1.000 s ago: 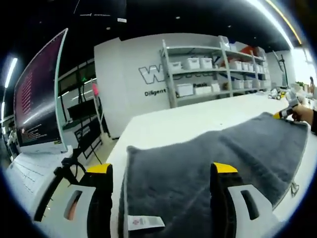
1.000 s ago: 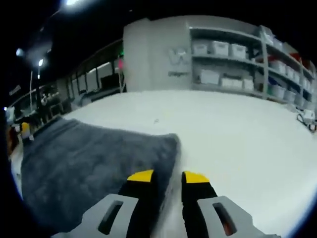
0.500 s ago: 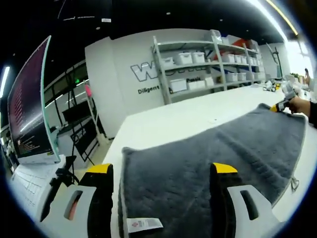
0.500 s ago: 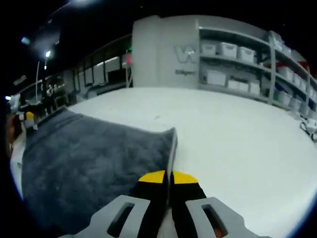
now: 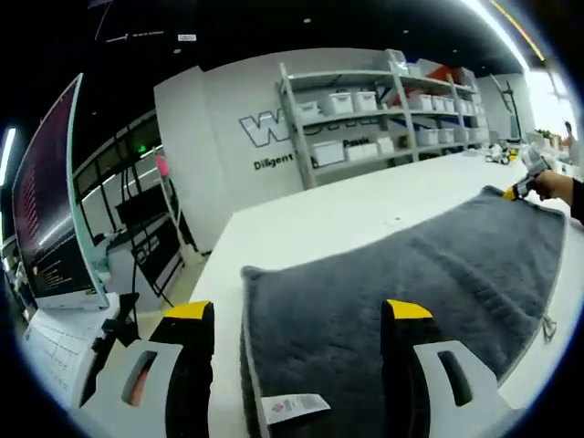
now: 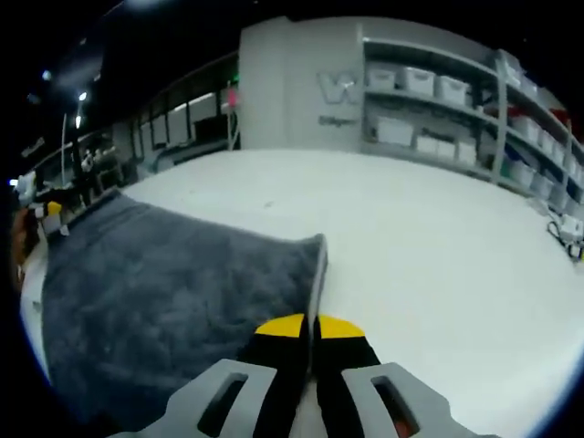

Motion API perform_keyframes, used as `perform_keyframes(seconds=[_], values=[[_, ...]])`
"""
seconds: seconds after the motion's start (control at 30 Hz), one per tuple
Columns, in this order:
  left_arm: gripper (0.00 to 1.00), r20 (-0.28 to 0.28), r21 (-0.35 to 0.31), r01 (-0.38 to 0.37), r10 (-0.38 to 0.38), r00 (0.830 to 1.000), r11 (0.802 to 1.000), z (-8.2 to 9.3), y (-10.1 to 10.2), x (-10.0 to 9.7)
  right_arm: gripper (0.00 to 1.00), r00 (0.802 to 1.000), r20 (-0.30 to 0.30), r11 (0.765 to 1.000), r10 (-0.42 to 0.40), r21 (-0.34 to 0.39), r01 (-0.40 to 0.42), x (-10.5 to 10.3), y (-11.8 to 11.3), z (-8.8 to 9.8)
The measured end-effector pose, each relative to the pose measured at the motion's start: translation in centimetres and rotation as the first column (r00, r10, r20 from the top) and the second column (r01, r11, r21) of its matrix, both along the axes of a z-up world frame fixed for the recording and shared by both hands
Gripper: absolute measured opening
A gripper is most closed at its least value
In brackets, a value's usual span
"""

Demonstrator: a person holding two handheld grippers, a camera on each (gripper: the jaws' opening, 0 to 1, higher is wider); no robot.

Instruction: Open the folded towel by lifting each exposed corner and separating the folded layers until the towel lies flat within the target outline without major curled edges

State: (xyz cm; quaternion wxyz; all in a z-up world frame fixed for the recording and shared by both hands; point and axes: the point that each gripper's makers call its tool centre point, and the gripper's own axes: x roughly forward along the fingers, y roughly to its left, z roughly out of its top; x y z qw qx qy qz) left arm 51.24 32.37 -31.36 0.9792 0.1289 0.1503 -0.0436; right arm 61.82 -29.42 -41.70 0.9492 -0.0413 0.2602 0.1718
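Towel, dark grey and plush, lies spread on the white tabletop, and everything else is placed here by reference to it. In the left gripper view the left tool rises at the towel's near edge with its two yellow-tipped jaws wide apart: one jaw stands over the cloth, the other over bare tabletop just off the towel's side edge, so that the near corner lies between them. Nothing is gripped between them. A small white care label sticks out of the towel's near edge between the jaws. At the far corner of the towel, a hand holds the right tool, whose yellow tip sits at the hem.

In the right gripper view the right tool has its jaws pressed together on the towel's edge, right at the hem of the corner, which stands slightly raised from the tabletop in a thin upright ridge running away from the jaws. The rest of the cloth lies flat and stretches toward the far corner, where a yellow tip of the left tool shows.

Beyond the towel, past the end of the tabletop, stands a metal shelf rack loaded with white bins against a grey wall with lettering. Off the towel's side near the left tool, a monitor with lines of text stands on a neighbouring desk.
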Motion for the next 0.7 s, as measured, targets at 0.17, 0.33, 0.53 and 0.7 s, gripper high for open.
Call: perform_keyframes(seconds=[0.17, 0.33, 0.53, 0.7], values=[[0.72, -0.006, -0.001, 0.005, -0.005, 1.0, 1.0, 0.4, -0.2, 0.5, 0.0, 1.0, -0.004, 1.0, -0.011, -0.01, 0.011, 0.5, -1.6, 0.0], [0.61, 0.012, -0.032, -0.014, 0.014, 1.0, 0.999, 1.5, -0.1, 1.9, 0.0, 0.999, -0.022, 0.998, -0.039, -0.045, 0.038, 1.4, -3.6, -0.1], [0.64, -0.036, -0.001, 0.018, -0.019, 0.999, 1.0, 0.9, -0.4, 4.4, 0.0, 0.997, -0.037, 0.997, -0.072, -0.036, 0.07, 2.5, -6.0, -0.3], [0.63, -0.078, -0.065, 0.018, -0.023, 0.997, 0.998, 0.1, -0.4, 6.7, 0.0, 0.996, -0.056, 0.996, -0.075, -0.059, 0.072, 2.8, -7.0, -0.3]])
